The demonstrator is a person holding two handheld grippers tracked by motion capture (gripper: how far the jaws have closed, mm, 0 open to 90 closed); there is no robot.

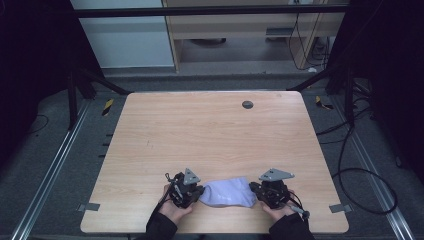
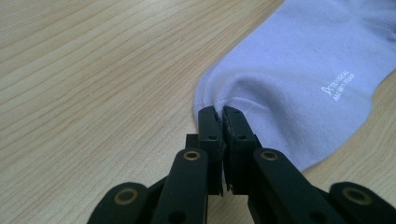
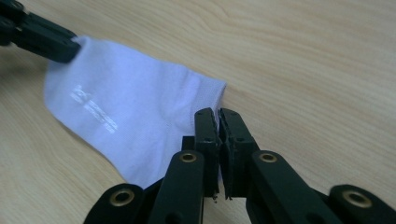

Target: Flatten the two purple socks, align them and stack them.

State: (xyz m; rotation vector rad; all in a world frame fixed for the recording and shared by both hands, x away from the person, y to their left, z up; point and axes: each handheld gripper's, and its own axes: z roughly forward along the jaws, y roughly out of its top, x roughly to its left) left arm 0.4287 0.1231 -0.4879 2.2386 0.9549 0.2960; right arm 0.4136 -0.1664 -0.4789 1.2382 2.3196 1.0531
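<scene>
A pale lilac sock [image 1: 227, 192] lies flat on the wooden table [image 1: 210, 135] near its front edge, with small white lettering on it [image 2: 337, 86]. My left gripper [image 1: 201, 191] is at the sock's left end. In the left gripper view its jaws [image 2: 219, 112] are pressed together on a pinched fold of the sock [image 2: 299, 70]. My right gripper [image 1: 252, 188] is at the sock's right end, and its jaws [image 3: 215, 114] are closed on the edge of the sock [image 3: 130, 112]. The left gripper's jaws [image 3: 42, 37] also show at the sock's far corner in the right gripper view.
A small grey round cap [image 1: 247, 104] sits in the table's far side. Grey tape tabs [image 1: 88, 207] [image 1: 338, 208] mark the front corners. Cables [image 1: 360, 175] trail on the floor to the right, and metal rails [image 1: 50, 175] run along both sides.
</scene>
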